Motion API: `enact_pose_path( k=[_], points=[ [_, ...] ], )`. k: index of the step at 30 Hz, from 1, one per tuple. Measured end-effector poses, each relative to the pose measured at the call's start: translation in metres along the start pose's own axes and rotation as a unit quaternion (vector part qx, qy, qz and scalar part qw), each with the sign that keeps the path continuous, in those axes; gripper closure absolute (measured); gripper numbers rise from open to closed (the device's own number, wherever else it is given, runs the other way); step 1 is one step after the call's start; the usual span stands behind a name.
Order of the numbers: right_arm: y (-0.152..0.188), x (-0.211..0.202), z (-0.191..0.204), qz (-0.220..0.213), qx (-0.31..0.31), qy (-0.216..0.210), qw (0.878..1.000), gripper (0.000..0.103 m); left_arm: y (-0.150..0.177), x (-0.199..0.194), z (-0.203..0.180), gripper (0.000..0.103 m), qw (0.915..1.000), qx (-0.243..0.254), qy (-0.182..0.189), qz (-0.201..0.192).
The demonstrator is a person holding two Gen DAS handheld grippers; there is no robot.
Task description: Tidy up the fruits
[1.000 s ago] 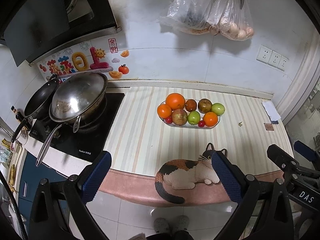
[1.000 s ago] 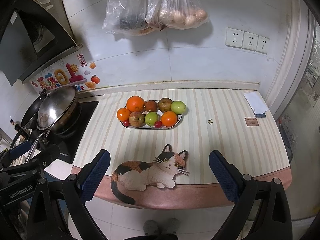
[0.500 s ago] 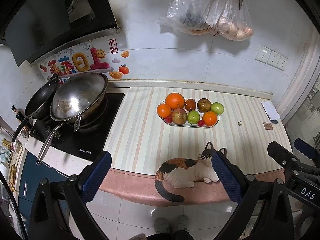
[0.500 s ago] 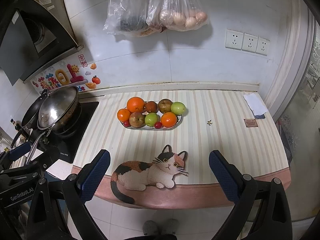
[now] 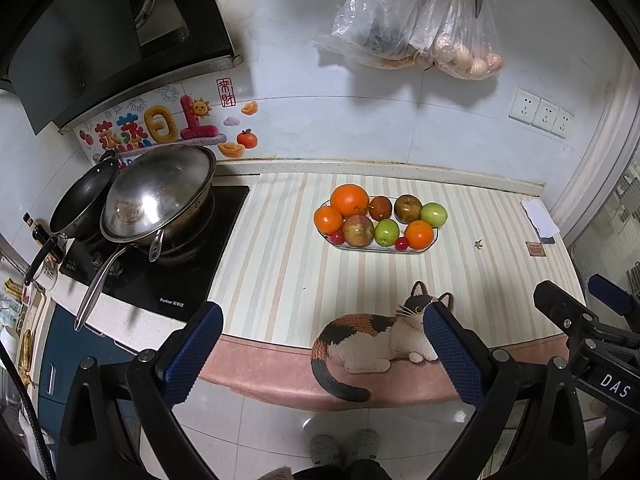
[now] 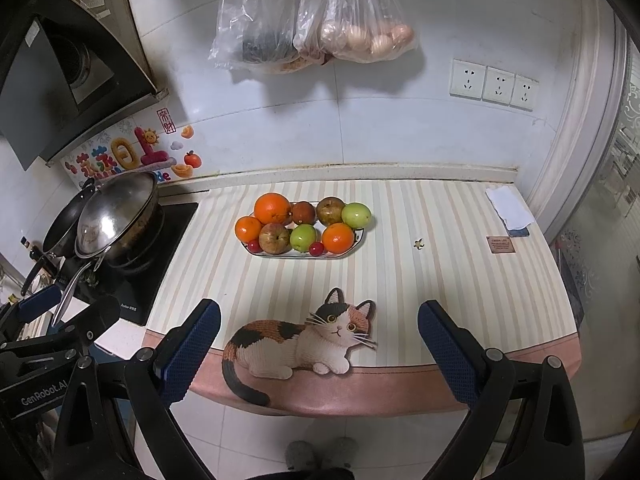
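An oval plate (image 5: pixel 434 240) (image 6: pixel 359 237) on the striped counter holds oranges (image 5: pixel 351 200) (image 6: pixel 272 208), green apples (image 5: pixel 433 214) (image 6: pixel 356 215), reddish and brown fruit (image 5: pixel 358 231) (image 6: pixel 274 239) and small red fruits (image 5: pixel 401 243) (image 6: pixel 316 248). My left gripper (image 5: pixel 322 354) is open and empty, held off the counter's front edge, well short of the plate. My right gripper (image 6: pixel 318 350) is open and empty, also before the front edge. Each gripper shows at the side of the other's view.
A cat-shaped mat (image 5: pixel 372 340) (image 6: pixel 300 344) lies at the counter's front edge. A wok (image 5: pixel 158 196) and a black pan (image 5: pixel 82 204) sit on the stove at the left. Plastic bags (image 6: pixel 316 28) hang on the wall. A folded cloth (image 6: pixel 510 208) lies at the right.
Both views have shifted only slightly. The fruit has not moved and both grippers have stayed open.
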State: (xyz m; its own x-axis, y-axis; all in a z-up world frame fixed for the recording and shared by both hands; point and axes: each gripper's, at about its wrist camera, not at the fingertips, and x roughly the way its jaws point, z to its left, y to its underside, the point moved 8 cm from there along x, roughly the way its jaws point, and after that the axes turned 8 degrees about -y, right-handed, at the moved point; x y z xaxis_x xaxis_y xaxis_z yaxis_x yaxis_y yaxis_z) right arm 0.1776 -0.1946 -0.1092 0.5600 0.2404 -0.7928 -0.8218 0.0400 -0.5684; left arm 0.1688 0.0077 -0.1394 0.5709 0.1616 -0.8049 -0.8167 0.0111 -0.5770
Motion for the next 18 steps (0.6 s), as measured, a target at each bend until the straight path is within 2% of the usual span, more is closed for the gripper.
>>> enact_pose_path(
  k=[18],
  points=[
    [0.0, -0.0001, -0.0001, 0.0, -0.002, -0.001, 1.0, 0.002, 0.0018, -0.0037, 0.0018, 0.0, 1.0, 0.0, 0.0, -0.002]
  ],
)
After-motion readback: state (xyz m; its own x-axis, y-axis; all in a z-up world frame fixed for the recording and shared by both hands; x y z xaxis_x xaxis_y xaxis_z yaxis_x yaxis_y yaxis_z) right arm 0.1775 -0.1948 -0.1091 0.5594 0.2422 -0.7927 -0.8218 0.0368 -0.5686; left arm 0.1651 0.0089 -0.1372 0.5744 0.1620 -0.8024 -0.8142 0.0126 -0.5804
